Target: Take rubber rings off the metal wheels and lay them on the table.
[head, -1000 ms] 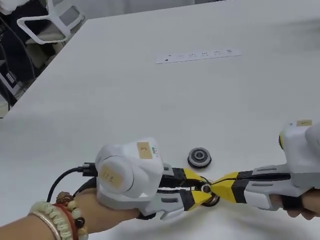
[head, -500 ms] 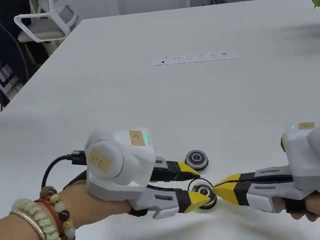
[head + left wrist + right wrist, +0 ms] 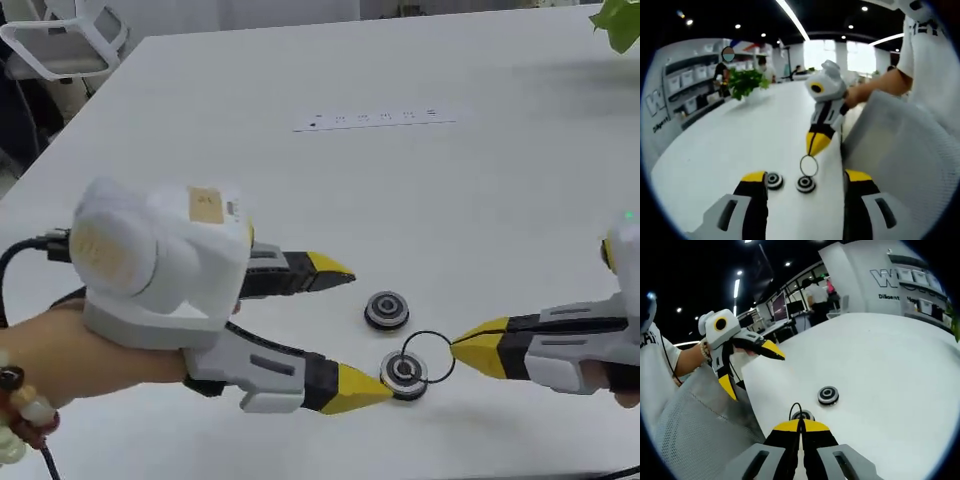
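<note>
Two small metal wheels lie on the white table (image 3: 300, 190): one wheel (image 3: 386, 310) farther out, the other wheel (image 3: 404, 372) close to the front edge. My right gripper (image 3: 458, 347) is shut on a thin black rubber ring (image 3: 428, 355), which hangs just above the near wheel. From the left gripper view the ring (image 3: 809, 165) dangles from the right gripper (image 3: 816, 146) over that wheel (image 3: 805, 184). My left gripper (image 3: 368, 332) is wide open, holding nothing, with one jaw to each side of the wheels. In the right gripper view the ring (image 3: 793, 410) rises from my right gripper (image 3: 801, 427).
A flat white power strip (image 3: 375, 119) lies toward the table's far side. Office chairs (image 3: 60, 45) stand beyond the far left corner, and plant leaves (image 3: 620, 22) show at the far right. The second wheel (image 3: 774, 180) lies left of the near one.
My left gripper has opened wide and drawn back from the near wheel. The ring now stands clear above that wheel in my right gripper. The head camera has shifted.
</note>
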Tool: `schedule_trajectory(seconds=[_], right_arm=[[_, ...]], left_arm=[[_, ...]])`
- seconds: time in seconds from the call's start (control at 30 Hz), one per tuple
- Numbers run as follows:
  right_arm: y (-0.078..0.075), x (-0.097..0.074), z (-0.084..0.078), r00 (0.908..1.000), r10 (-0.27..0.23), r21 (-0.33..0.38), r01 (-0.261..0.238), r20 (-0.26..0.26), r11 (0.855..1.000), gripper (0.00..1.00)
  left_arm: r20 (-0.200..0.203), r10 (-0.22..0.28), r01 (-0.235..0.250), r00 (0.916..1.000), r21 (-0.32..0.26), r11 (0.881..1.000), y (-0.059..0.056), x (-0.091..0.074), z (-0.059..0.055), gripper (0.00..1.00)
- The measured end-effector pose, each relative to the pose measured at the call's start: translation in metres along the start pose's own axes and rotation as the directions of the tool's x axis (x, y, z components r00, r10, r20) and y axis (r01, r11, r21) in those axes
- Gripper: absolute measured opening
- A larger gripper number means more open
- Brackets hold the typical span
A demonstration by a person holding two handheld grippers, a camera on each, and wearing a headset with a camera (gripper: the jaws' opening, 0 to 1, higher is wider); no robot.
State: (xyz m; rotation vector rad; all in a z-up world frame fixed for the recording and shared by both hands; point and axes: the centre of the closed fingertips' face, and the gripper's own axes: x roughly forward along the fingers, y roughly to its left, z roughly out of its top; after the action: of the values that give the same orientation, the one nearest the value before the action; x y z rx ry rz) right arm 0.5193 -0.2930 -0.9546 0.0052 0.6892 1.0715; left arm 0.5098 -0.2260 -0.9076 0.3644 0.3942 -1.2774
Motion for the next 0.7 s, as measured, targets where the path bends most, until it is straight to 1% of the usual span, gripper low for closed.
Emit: schedule_trajectory(seconds=[0.07,0.1,0.13,0.2,0.23,0.27,0.3,0.37,0.4,0.47,0.53,0.57,0.7], right_arm=[[0.002,-0.006,0.004,0.9999,-0.012,0.011,0.012,0.005,1.0,0.0],[0.003,-0.008,0.006,0.9998,-0.02,0.011,0.02,0.007,1.0,0.0],[0.004,-0.011,0.009,0.9996,-0.027,0.01,0.027,0.011,1.0,0.0],[0.007,-0.016,0.013,0.9995,-0.029,0.013,0.028,0.014,1.0,0.0],[0.008,-0.016,0.014,0.9995,-0.029,0.015,0.029,0.015,0.999,0.0],[0.009,-0.018,0.017,0.9994,-0.029,0.022,0.028,0.018,0.999,0.0],[0.009,-0.019,0.019,0.9994,-0.03,0.025,0.029,0.018,0.999,0.0],[0.01,-0.021,0.023,0.9991,-0.039,0.03,0.039,0.019,0.999,0.0],[0.011,-0.022,0.026,0.999,-0.041,0.032,0.041,0.02,0.999,0.0],[0.013,-0.023,0.03,0.999,-0.041,0.029,0.041,0.019,0.999,0.0],[0.016,-0.022,0.034,0.999,-0.041,0.014,0.041,0.017,0.999,0.0],[0.018,-0.021,0.037,0.9991,-0.039,0.008,0.039,0.017,0.999,0.0],[0.025,-0.012,0.046,0.9995,-0.027,-0.017,0.027,0.016,0.999,0.0]], left_arm=[[0.023,0.014,-0.014,0.9996,-0.012,1.0,0.0,-0.017,0.005,0.67],[0.028,0.019,-0.019,0.9994,-0.013,1.0,0.0,-0.023,0.006,0.7],[0.042,0.033,-0.032,0.9986,-0.019,0.999,0.001,-0.031,0.008,0.72],[0.053,0.065,-0.064,0.9965,-0.023,0.998,0.003,-0.043,0.009,0.74],[0.054,0.072,-0.071,0.9959,-0.021,0.997,0.004,-0.045,0.009,0.75],[0.054,0.095,-0.094,0.994,-0.017,0.995,0.006,-0.053,0.007,0.76],[0.05,0.108,-0.107,0.9929,-0.017,0.994,0.007,-0.057,0.005,0.76],[0.053,0.142,-0.141,0.9884,-0.034,0.989,0.01,-0.068,-0.001,0.78],[0.049,0.158,-0.155,0.9863,-0.045,0.987,0.011,-0.074,-0.006,0.8],[0.04,0.175,-0.172,0.9838,-0.06,0.983,0.012,-0.08,-0.013,0.83],[0.036,0.204,-0.201,0.9783,-0.075,0.977,0.014,-0.087,-0.02,0.86],[0.039,0.215,-0.211,0.9758,-0.089,0.973,0.015,-0.091,-0.023,0.86],[0.048,0.227,-0.22,0.9727,-0.122,0.968,0.01,-0.097,-0.032,0.88]])
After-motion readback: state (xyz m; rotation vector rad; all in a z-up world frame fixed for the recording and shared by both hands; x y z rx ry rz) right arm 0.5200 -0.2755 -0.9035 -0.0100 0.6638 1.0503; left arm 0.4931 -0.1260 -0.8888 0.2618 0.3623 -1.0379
